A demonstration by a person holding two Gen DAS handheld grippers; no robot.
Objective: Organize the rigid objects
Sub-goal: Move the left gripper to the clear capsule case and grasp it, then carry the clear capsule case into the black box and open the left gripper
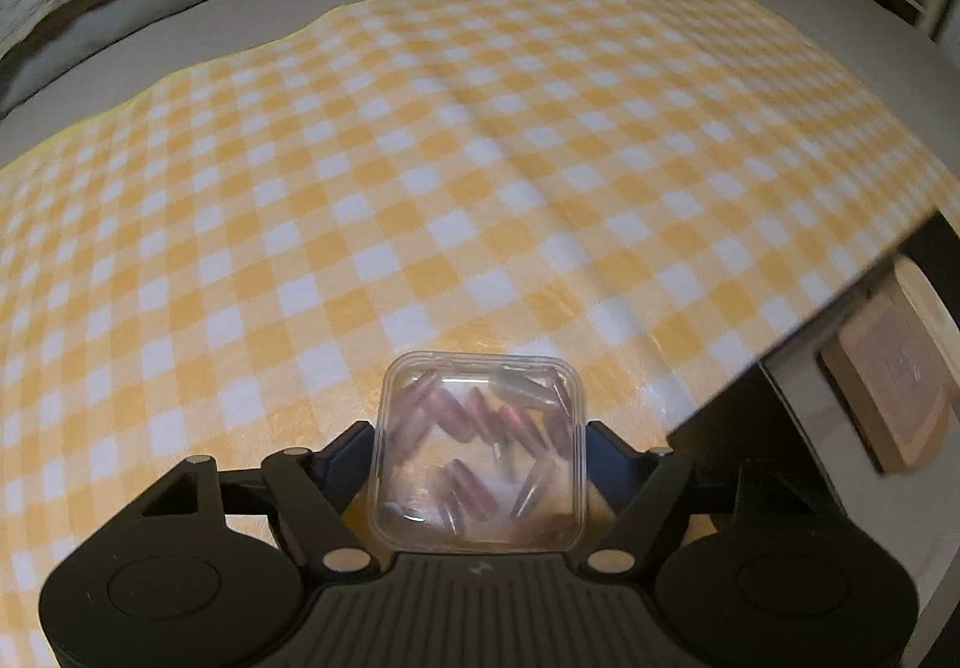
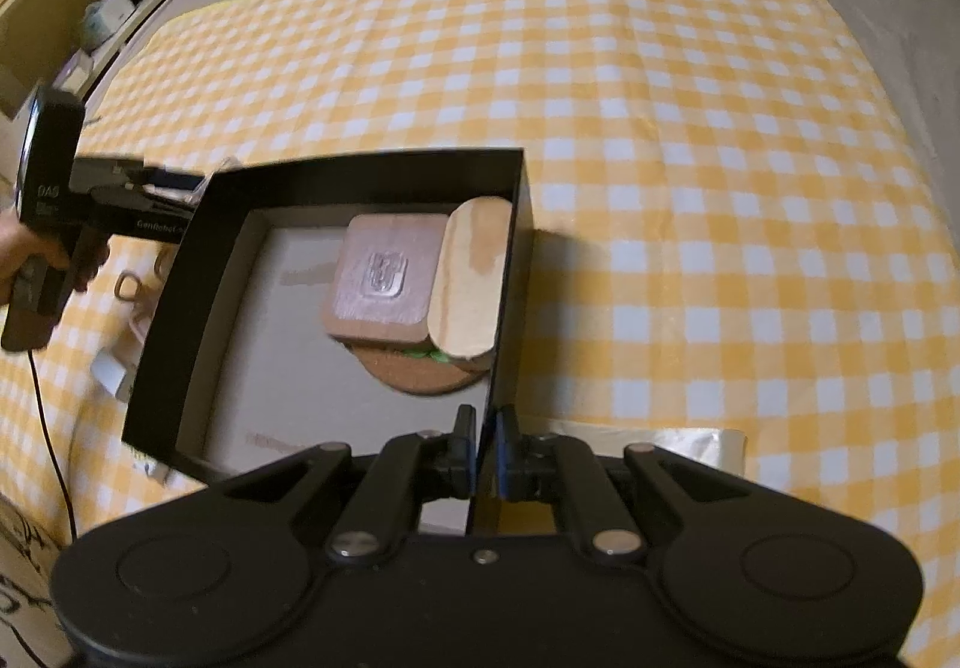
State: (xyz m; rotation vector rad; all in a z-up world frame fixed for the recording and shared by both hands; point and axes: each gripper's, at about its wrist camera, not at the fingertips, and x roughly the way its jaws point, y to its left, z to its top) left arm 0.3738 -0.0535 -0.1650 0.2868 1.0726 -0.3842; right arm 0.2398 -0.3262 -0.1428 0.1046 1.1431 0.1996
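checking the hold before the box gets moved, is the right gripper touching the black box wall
Touching. The right wrist view shows the right gripper with both jaws closed flat against the thin wall of the black box, no gap on either side.

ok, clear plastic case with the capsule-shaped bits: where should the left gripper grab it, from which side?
Across its two flat side walls, coming from above and behind. The left gripper already brackets the clear case that way. It lies flat on the checked cloth, squarish with rounded corners, so stay mid-wall, off the corners. Pad contact can't be confirmed.
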